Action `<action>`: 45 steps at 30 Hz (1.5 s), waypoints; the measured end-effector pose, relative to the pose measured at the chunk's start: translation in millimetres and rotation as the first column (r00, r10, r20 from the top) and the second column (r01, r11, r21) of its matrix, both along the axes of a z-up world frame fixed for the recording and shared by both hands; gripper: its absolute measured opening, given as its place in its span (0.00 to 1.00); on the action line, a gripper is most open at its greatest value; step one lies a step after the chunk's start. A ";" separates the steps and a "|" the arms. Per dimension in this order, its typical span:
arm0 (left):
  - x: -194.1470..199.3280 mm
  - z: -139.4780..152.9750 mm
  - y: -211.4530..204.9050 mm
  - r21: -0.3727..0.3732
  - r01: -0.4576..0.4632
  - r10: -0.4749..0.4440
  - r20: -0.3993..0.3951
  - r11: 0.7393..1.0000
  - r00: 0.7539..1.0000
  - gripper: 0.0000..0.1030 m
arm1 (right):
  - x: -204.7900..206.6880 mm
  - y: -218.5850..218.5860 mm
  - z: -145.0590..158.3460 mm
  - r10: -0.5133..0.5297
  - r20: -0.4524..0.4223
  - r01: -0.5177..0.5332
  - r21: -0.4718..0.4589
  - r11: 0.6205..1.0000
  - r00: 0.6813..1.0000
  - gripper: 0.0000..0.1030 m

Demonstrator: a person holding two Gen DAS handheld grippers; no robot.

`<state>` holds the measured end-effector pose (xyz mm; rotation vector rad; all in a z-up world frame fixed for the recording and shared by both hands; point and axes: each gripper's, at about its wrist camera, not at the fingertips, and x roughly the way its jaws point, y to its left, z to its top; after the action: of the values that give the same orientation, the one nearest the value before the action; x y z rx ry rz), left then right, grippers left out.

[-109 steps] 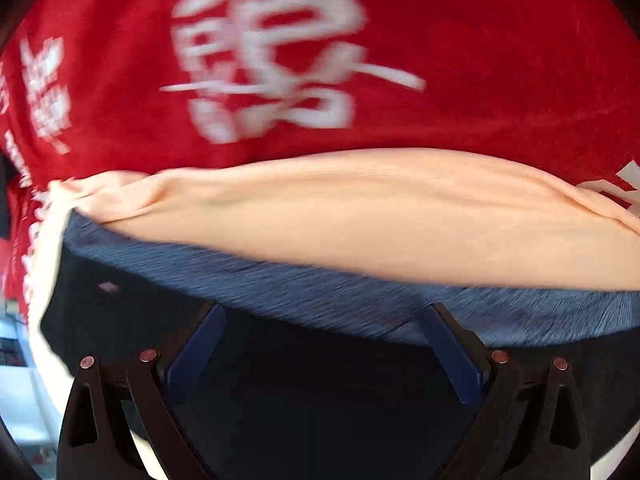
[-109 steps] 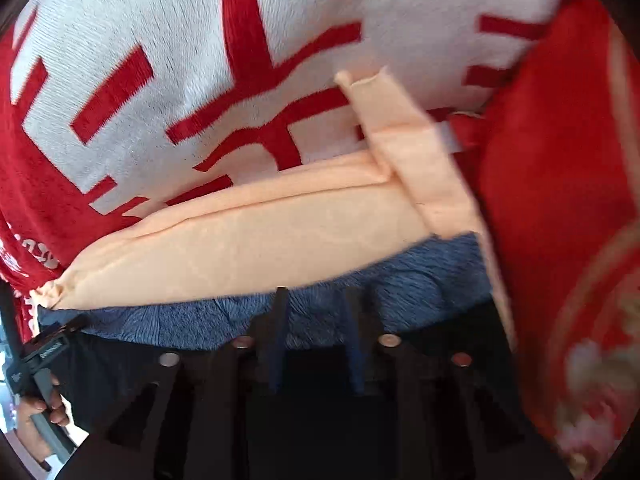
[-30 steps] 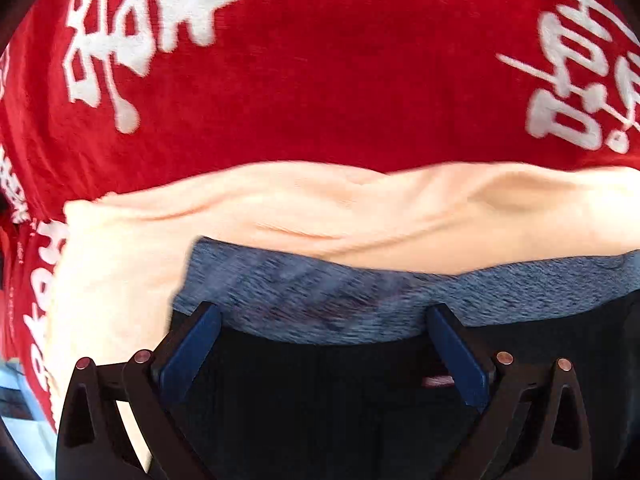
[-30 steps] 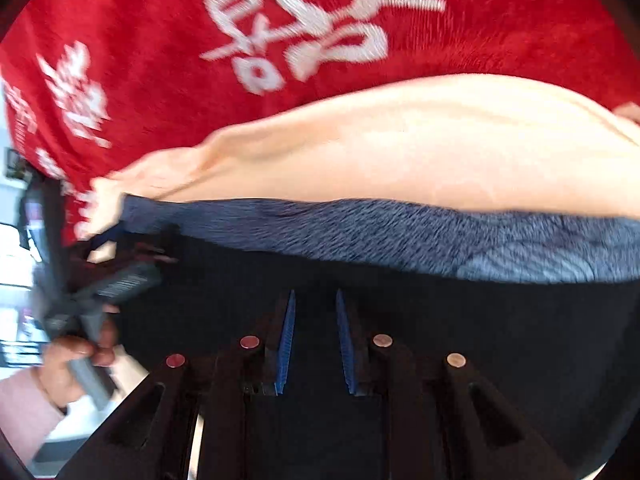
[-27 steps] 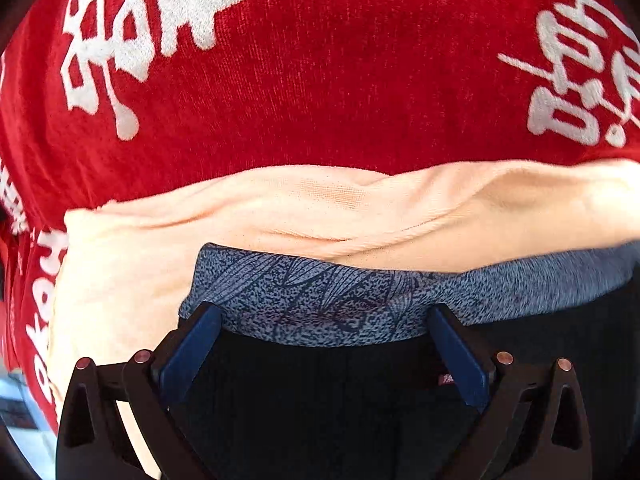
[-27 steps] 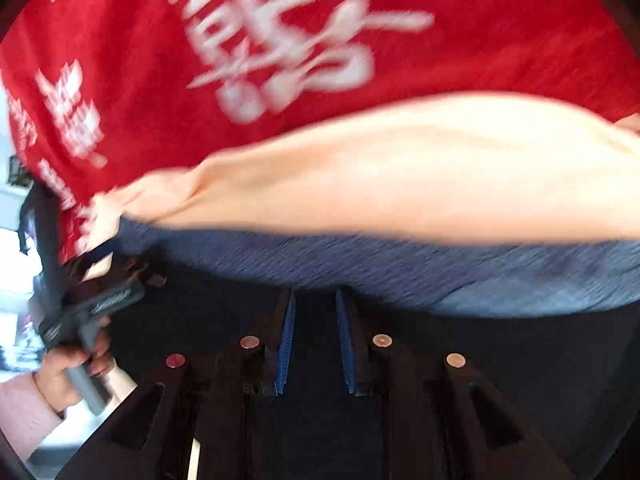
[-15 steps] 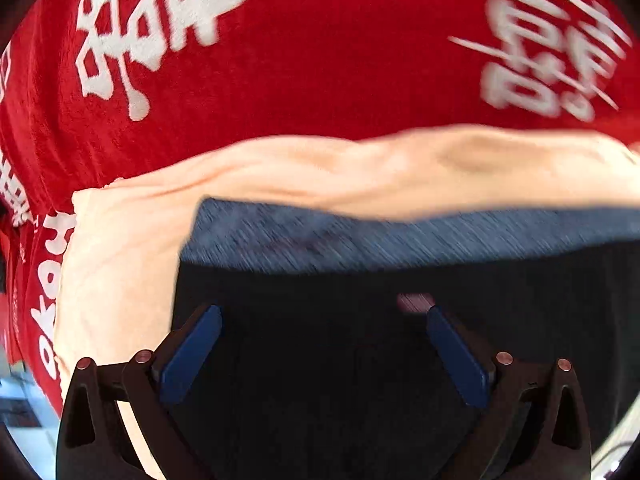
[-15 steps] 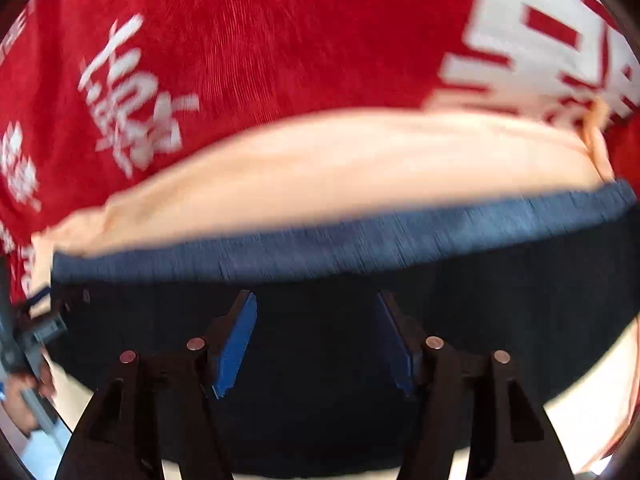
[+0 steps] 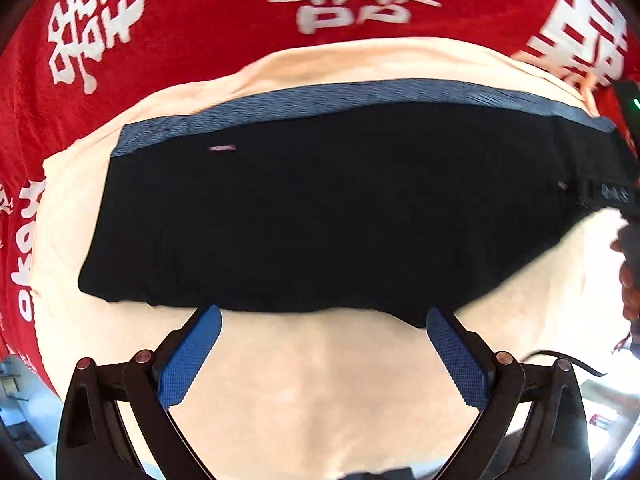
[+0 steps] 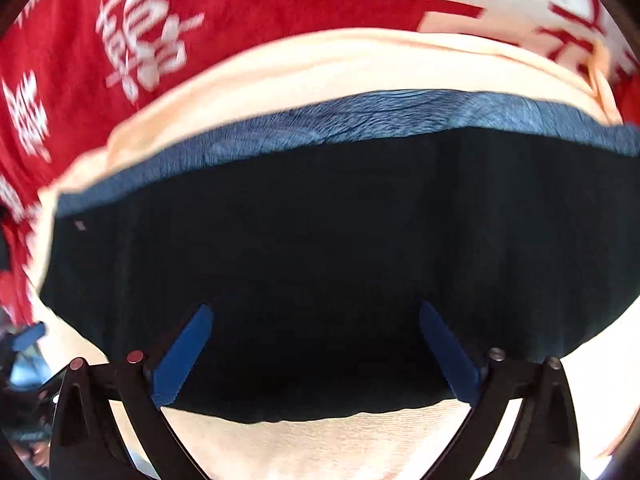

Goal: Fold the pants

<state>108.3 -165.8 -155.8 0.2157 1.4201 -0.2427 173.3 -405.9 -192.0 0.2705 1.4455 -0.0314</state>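
The black pants (image 9: 320, 216) lie folded into a wide band with a blue-grey patterned strip (image 9: 360, 96) along the far edge, on a peach cloth (image 9: 320, 392). My left gripper (image 9: 320, 320) is open and empty, its blue pads just at the near edge of the pants. In the right wrist view the same pants (image 10: 320, 248) fill the middle. My right gripper (image 10: 316, 312) is open and empty, hovering over their near part.
A red cloth with white characters (image 9: 200, 12) covers the surface beyond the peach cloth. The other hand-held gripper and a hand (image 9: 628, 216) show at the right edge of the left wrist view. The peach cloth (image 10: 320, 452) extends toward me.
My right gripper has opened and let go of the pants. Both grippers have pulled back toward me, so the whole folded pants and the peach cloth in front now show.
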 end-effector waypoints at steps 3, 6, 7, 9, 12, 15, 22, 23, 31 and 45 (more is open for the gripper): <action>-6.7 7.4 -12.6 -0.009 0.042 -0.042 -0.006 0.999 0.999 1.00 | -11.3 -21.2 22.3 -0.114 0.064 0.103 0.151 0.983 0.991 1.00; -4.1 11.3 -30.8 0.000 0.114 -0.114 0.009 0.994 0.993 1.00 | -35.0 -48.0 42.0 -0.199 0.112 0.173 0.206 0.963 0.973 1.00; -0.6 10.6 -35.5 0.003 0.132 -0.132 0.012 0.991 0.991 1.00 | -43.1 -56.5 45.4 -0.224 0.117 0.196 0.217 0.956 0.967 1.00; 7.6 7.1 -53.2 -0.008 0.162 -0.162 0.011 0.987 0.987 1.00 | -65.5 -81.1 50.0 -0.285 0.114 0.255 0.224 0.941 0.952 1.00; 14.7 8.2 -87.3 -0.028 0.187 -0.186 0.024 0.982 0.982 1.00 | -86.7 -107.3 47.3 -0.355 0.093 0.331 0.206 0.921 0.930 1.00; 19.8 9.8 -122.7 -0.039 0.221 -0.219 0.053 0.975 0.974 1.00 | -128.3 -158.7 57.2 -0.434 0.099 0.410 0.194 0.891 0.896 1.00; 35.9 -1.3 -184.0 -0.041 0.226 -0.222 0.075 0.973 0.972 1.00 | -161.8 -229.0 64.8 -0.595 0.105 0.561 0.236 0.793 0.797 0.87; 40.0 -3.2 -192.6 -0.054 0.205 -0.201 0.071 0.977 0.977 1.00 | -161.7 -234.1 64.1 -0.598 0.104 0.567 0.227 0.792 0.794 0.80; 56.9 -35.9 -238.8 -0.050 0.116 -0.112 0.071 0.992 0.991 1.00 | -149.4 -289.9 39.9 -0.679 0.082 0.656 0.199 0.728 0.730 0.47; 60.6 -57.3 -242.1 -0.039 0.079 -0.076 0.073 0.996 0.994 1.00 | -76.6 -318.6 38.9 -0.553 0.176 0.544 0.101 0.833 0.814 0.06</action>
<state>168.9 -407.9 -213.1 0.2426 1.3364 -0.3251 96.7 -724.5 -153.1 0.7083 1.1281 -0.4341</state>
